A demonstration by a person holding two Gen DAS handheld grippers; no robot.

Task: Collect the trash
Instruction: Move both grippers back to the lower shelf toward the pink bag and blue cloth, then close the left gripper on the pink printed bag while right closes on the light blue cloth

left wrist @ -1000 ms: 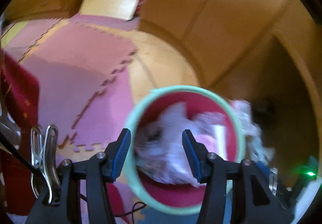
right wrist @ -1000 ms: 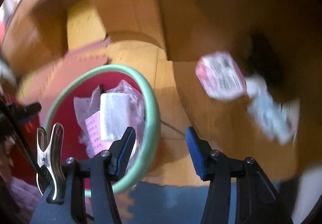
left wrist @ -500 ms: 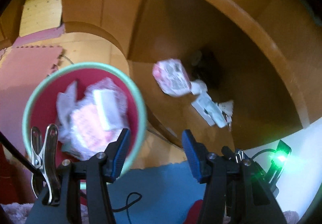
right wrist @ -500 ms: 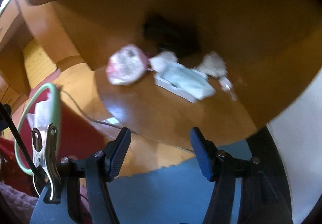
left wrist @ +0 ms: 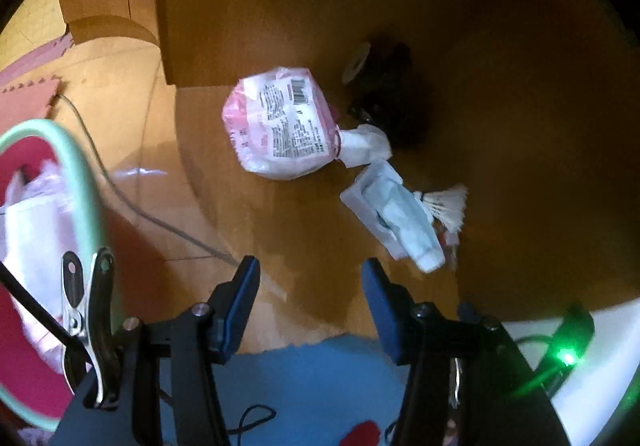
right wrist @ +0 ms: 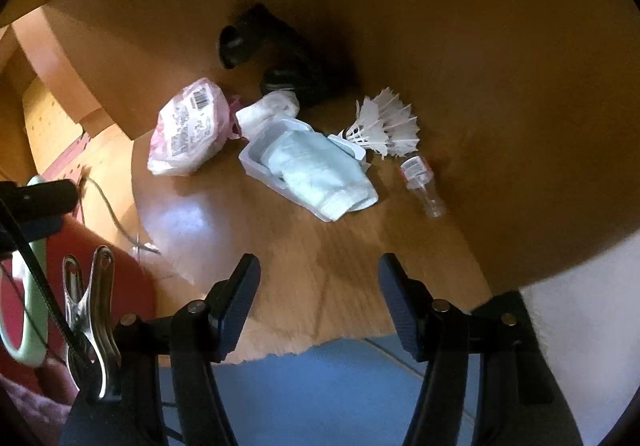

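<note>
— Any room to move?
— Bare wood floor (right wrist: 320, 266) lies ahead of both grippers; the trash sits back by the cabinet wall: pink bag (right wrist: 188, 129), tray (right wrist: 308, 165), shuttlecock (right wrist: 384, 125), small bottle (right wrist: 420, 181).
— Jaws?
— Left gripper (left wrist: 310, 282) spread, empty. Right gripper (right wrist: 318, 278) spread, empty, just opened wider.
— Changed?
— The bin (left wrist: 76, 181) slid to the left edge.

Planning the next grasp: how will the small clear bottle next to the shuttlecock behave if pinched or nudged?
The clear bottle lies on its side on the wood floor, so a nudge probably rolls it. It looks empty, thin plastic: likely light, slick, may squirt from the pads.
</note>
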